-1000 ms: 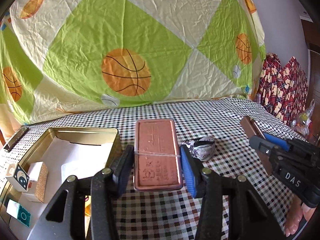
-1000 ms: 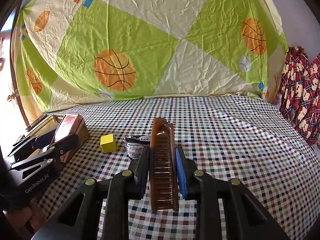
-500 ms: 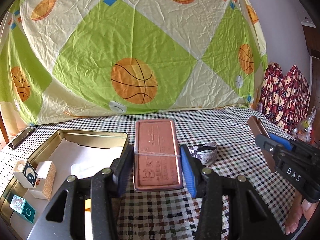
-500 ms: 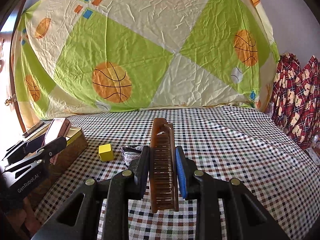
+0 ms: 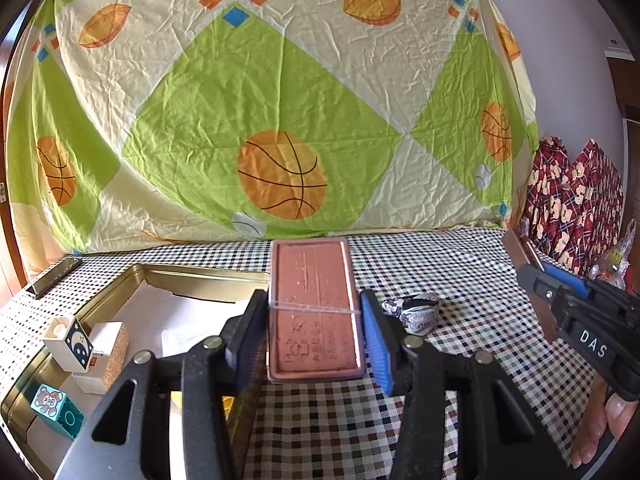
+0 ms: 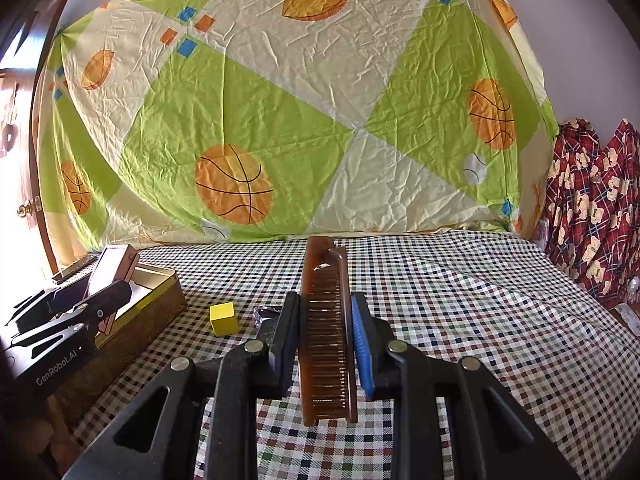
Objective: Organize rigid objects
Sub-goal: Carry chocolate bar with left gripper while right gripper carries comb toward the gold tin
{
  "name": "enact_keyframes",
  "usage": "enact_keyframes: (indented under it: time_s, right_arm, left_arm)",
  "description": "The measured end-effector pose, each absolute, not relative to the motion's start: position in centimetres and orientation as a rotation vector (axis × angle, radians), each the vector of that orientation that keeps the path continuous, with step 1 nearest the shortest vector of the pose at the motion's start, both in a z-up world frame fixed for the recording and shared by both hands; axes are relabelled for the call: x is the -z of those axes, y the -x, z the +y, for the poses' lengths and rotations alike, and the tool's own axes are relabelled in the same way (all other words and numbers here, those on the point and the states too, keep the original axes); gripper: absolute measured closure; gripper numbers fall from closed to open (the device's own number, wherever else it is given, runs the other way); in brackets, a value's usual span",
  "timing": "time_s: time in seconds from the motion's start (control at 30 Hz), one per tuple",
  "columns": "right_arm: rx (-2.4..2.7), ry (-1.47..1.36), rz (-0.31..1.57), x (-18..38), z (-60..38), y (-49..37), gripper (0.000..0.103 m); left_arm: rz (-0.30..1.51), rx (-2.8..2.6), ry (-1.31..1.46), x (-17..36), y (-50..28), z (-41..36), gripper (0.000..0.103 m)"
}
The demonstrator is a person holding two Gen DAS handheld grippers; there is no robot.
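My left gripper (image 5: 315, 330) is shut on a flat reddish-brown box (image 5: 316, 308) with embossed writing, held above the checked table by the right edge of an open gold tin (image 5: 192, 274). The tin holds white paper, a white moon-print box (image 5: 68, 344), a cork-sided box (image 5: 106, 354) and a teal bear block (image 5: 54, 406). My right gripper (image 6: 326, 338) is shut on a brown comb (image 6: 326, 332), held edge-up above the table. A yellow cube (image 6: 223, 318) and a crumpled foil-like object (image 5: 412, 312) lie on the cloth.
The table has a checked cloth (image 6: 460, 300). A basketball-print sheet (image 5: 280, 120) hangs behind it. A harmonica-like metal bar (image 5: 54, 276) lies at the far left. Red patterned fabric (image 6: 592, 208) is at the right edge. The right gripper shows in the left wrist view (image 5: 576, 308).
Both grippers have risen and tilted up, each still holding its object. The left gripper with the reddish box has shifted a little relative to the tin.
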State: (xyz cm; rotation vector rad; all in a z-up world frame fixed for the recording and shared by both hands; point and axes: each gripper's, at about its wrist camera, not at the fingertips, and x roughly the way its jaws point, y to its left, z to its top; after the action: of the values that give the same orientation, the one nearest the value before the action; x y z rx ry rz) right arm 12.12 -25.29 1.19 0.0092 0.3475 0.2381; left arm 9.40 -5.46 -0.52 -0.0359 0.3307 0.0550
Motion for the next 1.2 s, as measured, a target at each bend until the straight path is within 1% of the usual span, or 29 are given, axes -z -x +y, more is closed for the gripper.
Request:
enact_keyframes:
  time_s: [0.77, 1.2]
  right_arm:
    - [-0.319, -0.006, 0.341, -1.2, -22.6, -11.4, 0.076]
    - [-0.371, -0.029, 0.345, -1.0, -21.4, -11.1, 0.076]
  left_arm:
    - [0.263, -0.099, 0.044, 0.1, -7.2, -4.6, 0.057]
    - [0.219, -0.154, 0.120, -0.1, -5.9, -2.5, 0.057]
